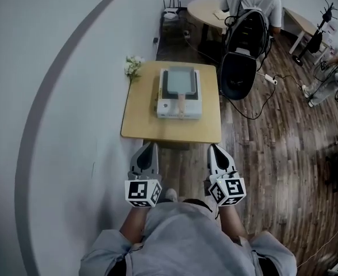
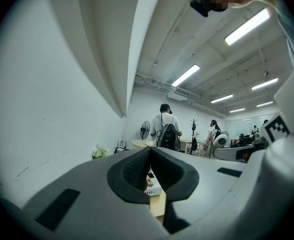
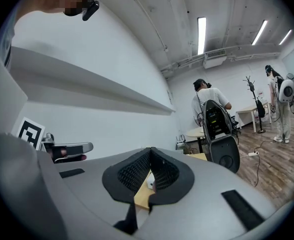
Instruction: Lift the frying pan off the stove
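Frying pan [image 1: 179,80]: square, grey, seated flat on the white stove [image 1: 179,112] at the middle of the wooden bench [image 1: 139,119]. Handle [image 1: 181,100] turned toward the near edge, apparently so as to be taken from the standing side. Left gripper [image 1: 150,147] and right gripper [image 1: 214,149]: both fully closed, pads together, nothing between them. Held side by side close to the body and pointed forward at the bench, probably a ready pose before any reach. Pan well apart from both, ahead and roughly midway between their lines. Only a sliver of stove and bench edge glimpsed past the closed tips in either gripper view. Pan untouched; lift not yet begun. Small flowers [image 1: 133,66] at the far left corner, away from the likely reach path.
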`<state>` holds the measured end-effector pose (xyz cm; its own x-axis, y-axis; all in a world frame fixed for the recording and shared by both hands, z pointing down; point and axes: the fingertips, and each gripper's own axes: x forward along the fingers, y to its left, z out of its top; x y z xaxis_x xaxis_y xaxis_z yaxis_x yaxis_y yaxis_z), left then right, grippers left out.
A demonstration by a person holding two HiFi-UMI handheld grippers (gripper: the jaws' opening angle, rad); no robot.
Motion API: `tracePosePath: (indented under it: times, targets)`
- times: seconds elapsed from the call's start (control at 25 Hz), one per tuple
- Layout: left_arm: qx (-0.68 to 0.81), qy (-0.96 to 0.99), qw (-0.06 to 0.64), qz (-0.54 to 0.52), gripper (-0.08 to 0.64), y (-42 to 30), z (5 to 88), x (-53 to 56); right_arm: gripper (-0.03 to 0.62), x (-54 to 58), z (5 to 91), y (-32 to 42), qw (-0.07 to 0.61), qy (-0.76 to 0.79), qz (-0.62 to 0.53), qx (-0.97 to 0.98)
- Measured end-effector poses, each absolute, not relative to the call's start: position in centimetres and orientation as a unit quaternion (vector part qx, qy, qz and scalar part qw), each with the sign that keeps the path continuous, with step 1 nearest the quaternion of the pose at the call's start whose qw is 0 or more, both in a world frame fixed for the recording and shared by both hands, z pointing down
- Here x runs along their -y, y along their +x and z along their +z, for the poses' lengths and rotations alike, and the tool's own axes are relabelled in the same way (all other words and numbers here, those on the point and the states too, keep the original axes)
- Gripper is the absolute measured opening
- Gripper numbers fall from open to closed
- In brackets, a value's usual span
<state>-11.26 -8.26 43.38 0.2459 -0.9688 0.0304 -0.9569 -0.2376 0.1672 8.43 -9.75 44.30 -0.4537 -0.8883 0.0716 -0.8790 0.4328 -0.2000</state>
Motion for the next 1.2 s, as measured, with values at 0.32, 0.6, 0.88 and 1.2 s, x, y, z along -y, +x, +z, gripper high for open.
tracePosePath:
  times: [0.32,0.6,0.88,1.2]
  targets:
    - [0.605,0.789,0.096,-0.034,0.003,-13.7,44.7,14.4,-0.003,15.3,46.0,5.7,0.009,-0.522,-0.126,-0.844]
    - [0.596,0.793,0.121,-0.027,0.003,-13.9,47.3,20.8,-0.002,21.4,48.5,4.9,-0.007,-0.513,-0.148,-0.846]
    - [0.576,0.796,0.189,0.004,0.154,-12.9,50.9,28.0,0.137,28.4,52.5,2.9,-0.069,-0.440,-0.191,-0.874]
    - [0.476,0.790,0.386,-0.009,0.158,-9.3,58.0,32.5,0.157,31.4,60.1,2.4,-0.091,-0.355,-0.366,-0.856]
